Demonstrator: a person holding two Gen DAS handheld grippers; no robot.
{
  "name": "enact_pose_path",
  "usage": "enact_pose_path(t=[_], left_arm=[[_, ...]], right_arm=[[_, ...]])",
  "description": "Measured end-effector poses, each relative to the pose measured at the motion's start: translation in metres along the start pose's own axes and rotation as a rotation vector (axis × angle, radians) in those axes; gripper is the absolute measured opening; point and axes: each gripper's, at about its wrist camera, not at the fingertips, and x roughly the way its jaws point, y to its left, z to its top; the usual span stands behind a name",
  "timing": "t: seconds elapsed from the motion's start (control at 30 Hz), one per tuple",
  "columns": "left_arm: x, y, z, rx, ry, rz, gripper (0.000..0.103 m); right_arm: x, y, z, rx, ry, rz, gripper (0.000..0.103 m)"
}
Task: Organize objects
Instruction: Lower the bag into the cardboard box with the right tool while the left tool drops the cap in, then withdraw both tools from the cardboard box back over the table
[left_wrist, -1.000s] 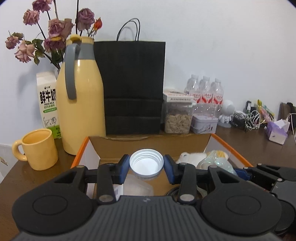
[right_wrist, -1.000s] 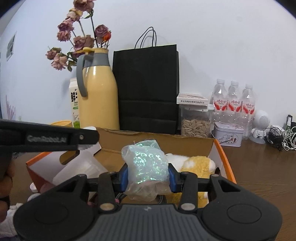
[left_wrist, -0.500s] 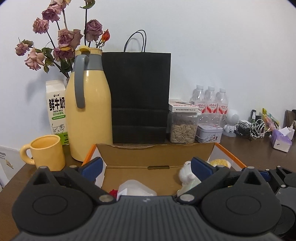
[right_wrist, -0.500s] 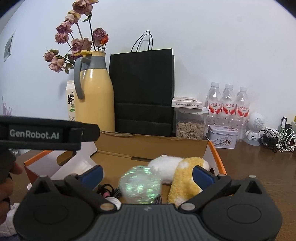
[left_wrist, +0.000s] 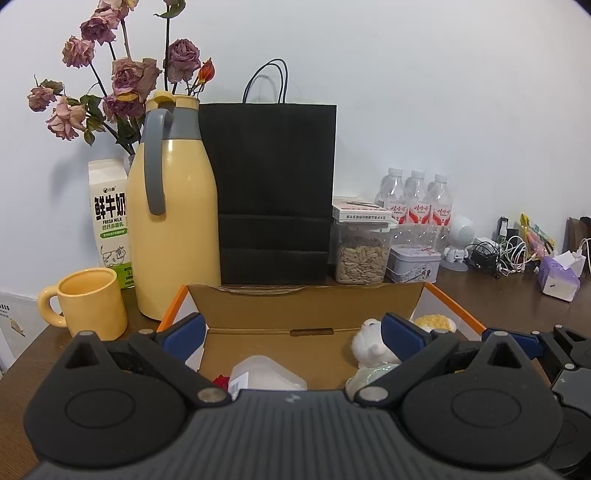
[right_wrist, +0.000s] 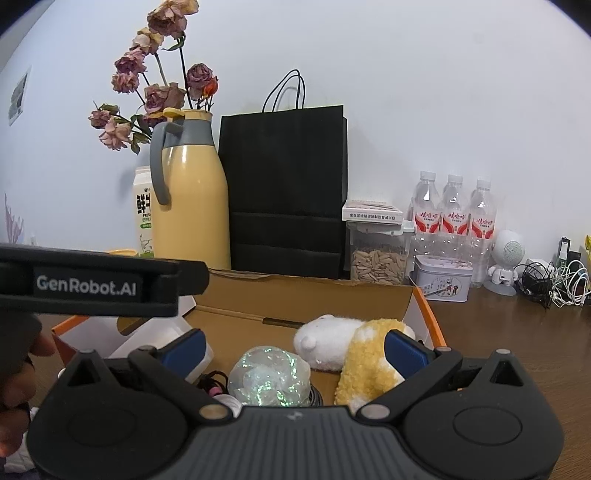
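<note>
While both views look down into the same cardboard box, we go through them in turn.

Left wrist, change: a second ago our left gripper (left_wrist: 293, 332) clamped a white-lidded jar; now its blue pads stand wide apart with nothing between them.
Left wrist, jar: the clear plastic jar (left_wrist: 267, 374) lies in the cardboard box (left_wrist: 306, 299), at 6 o'clock under the gripper.
Left wrist, edges: the box's back flap stands at 12 o'clock; the yellow mug (left_wrist: 90, 302) and yellow thermos (left_wrist: 173, 218) crowd 10 o'clock.

Right wrist, change: our right gripper (right_wrist: 295, 349) earlier squeezed the iridescent bag (right_wrist: 269, 380); now the pads are spread and the bag rests on the box floor.
Right wrist, neighbours: the plush toy (right_wrist: 354, 343) lies at 3 o'clock of the bag, just beside it.
Right wrist, room: the left gripper's black body crosses at 9 o'clock; bare box floor shows at 12 o'clock.
</note>
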Motion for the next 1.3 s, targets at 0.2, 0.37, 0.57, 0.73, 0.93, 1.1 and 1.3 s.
enact_pose_path(t=[0.2, 0.37, 0.57, 0.73, 0.93, 1.1, 1.3], left_arm=[[-0.012, -0.002, 0.004, -0.004, -0.024, -0.003, 0.103], [-0.033, -0.001, 0.007, -0.003, -0.055, -0.001, 0.103], [-0.067, 0.009, 0.005, -0.025, -0.075, 0.003, 0.103], [-0.097, 0.017, 0.000, -0.029, -0.087, 0.009, 0.103], [-0.125, 0.027, -0.013, -0.028, -0.074, 0.032, 0.103], [-0.143, 0.038, -0.027, -0.038, -0.046, 0.061, 0.103], [-0.160, 0.050, -0.043, -0.047, -0.007, 0.088, 0.103]], right_arm=[[-0.007, 0.002, 0.001, -0.006, -0.014, -0.001, 0.103], [-0.022, 0.004, 0.004, -0.016, -0.036, -0.003, 0.103], [-0.051, 0.007, 0.009, -0.022, -0.058, 0.017, 0.103], [-0.077, 0.010, 0.006, -0.027, -0.066, 0.030, 0.103], [-0.106, 0.011, -0.007, -0.023, -0.046, 0.037, 0.103], [-0.126, 0.009, -0.020, -0.017, -0.020, 0.024, 0.103], [-0.142, 0.008, -0.035, -0.011, 0.013, 0.016, 0.103]])
